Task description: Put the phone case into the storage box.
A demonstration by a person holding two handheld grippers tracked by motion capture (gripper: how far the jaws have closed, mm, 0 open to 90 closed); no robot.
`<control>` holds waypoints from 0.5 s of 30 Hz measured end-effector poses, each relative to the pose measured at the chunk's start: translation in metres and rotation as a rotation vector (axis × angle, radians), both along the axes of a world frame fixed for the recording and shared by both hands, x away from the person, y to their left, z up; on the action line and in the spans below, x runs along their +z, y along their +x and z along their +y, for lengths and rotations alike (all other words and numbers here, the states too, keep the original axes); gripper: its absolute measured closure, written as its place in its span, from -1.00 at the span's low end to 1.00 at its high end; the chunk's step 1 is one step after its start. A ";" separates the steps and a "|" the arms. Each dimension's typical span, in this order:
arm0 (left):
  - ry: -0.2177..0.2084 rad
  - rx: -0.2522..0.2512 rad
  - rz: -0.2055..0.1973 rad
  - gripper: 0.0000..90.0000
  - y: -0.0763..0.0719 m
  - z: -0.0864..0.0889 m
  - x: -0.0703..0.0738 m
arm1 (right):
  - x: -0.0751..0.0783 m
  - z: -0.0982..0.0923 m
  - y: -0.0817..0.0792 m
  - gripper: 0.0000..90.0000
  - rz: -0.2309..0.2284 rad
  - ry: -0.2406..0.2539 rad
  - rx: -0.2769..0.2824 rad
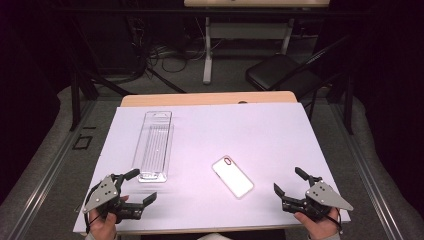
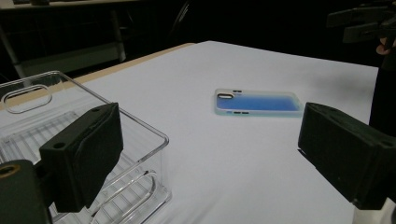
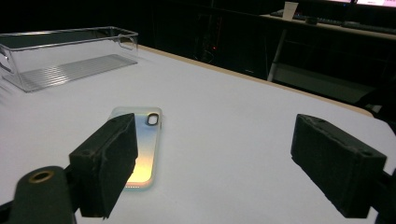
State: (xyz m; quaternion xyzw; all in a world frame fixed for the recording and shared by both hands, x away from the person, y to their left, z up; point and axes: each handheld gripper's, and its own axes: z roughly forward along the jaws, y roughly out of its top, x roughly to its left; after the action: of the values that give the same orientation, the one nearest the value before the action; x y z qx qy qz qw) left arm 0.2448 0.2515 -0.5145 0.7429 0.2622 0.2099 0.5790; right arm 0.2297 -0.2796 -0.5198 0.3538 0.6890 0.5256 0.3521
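Observation:
A clear plastic bin (image 1: 155,145) lies lengthwise on the left half of the white table top (image 1: 270,130), with nothing in it. A phone case (image 1: 233,176) lies flat near the front middle, its camera cutout towards the far left. My left gripper (image 1: 145,185) is held open at the front left, just in front of the bin's near end. My right gripper (image 1: 287,180) is open at the front right, a short way right of the case. In the left gripper view the bin (image 2: 28,116) sits behind one jaw and the case (image 2: 257,102) lies ahead. In the right gripper view the case (image 3: 147,140) lies beside one jaw.
A wooden table edge (image 1: 207,98) shows behind the white surface. Beyond it on the floor stand a black folding chair (image 1: 280,72) and the white legs of another desk (image 1: 207,50). Metal rails run along both sides of the table.

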 end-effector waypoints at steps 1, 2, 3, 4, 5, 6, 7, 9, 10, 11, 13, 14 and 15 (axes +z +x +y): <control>0.001 0.001 0.001 -0.84 0.000 0.000 0.000 | 0.001 0.001 0.001 -0.68 0.004 -0.007 -0.003; 0.001 0.001 0.001 -0.84 0.000 0.000 0.000 | 0.001 0.001 0.001 -0.68 0.004 -0.007 -0.003; 0.000 0.001 0.002 -0.84 0.000 0.001 0.000 | 0.002 0.004 0.003 -0.68 0.038 0.000 -0.028; 0.000 0.003 0.002 -0.84 -0.001 0.001 0.001 | 0.002 0.006 0.004 -0.68 0.052 -0.006 -0.043; 0.005 0.006 0.005 -0.84 -0.001 0.001 0.001 | 0.002 0.007 0.005 -0.68 0.067 -0.015 -0.056; 0.008 0.007 0.007 -0.84 0.000 0.001 0.001 | 0.002 0.008 0.005 -0.68 0.080 -0.025 -0.055; 0.008 0.007 0.007 -0.84 0.000 0.001 0.001 | 0.002 0.008 0.005 -0.68 0.080 -0.025 -0.055; 0.006 0.005 0.010 -0.84 -0.001 0.001 0.001 | 0.004 0.010 0.005 -0.64 0.092 -0.048 -0.045; 0.003 0.006 0.008 -0.84 -0.001 0.001 0.001 | 0.004 0.011 0.006 -0.62 0.086 -0.053 -0.042; 0.005 0.005 0.008 -0.84 -0.001 0.001 0.001 | 0.005 0.011 0.006 -0.59 0.081 -0.060 -0.041; 0.000 0.005 0.009 -0.84 -0.001 0.001 0.001 | 0.008 0.012 0.006 -0.57 0.081 -0.071 -0.035; -0.002 0.004 0.009 -0.84 -0.002 0.001 0.001 | 0.009 0.012 0.007 -0.55 0.080 -0.079 -0.032; -0.002 0.004 0.009 -0.84 -0.002 0.001 0.001 | 0.009 0.012 0.007 -0.55 0.080 -0.079 -0.032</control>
State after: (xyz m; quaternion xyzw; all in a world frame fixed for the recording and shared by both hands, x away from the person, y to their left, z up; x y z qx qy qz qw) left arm 0.2432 0.2525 -0.5138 0.7428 0.2665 0.2075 0.5781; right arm 0.2368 -0.2676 -0.5108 0.3712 0.7169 0.4778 0.3463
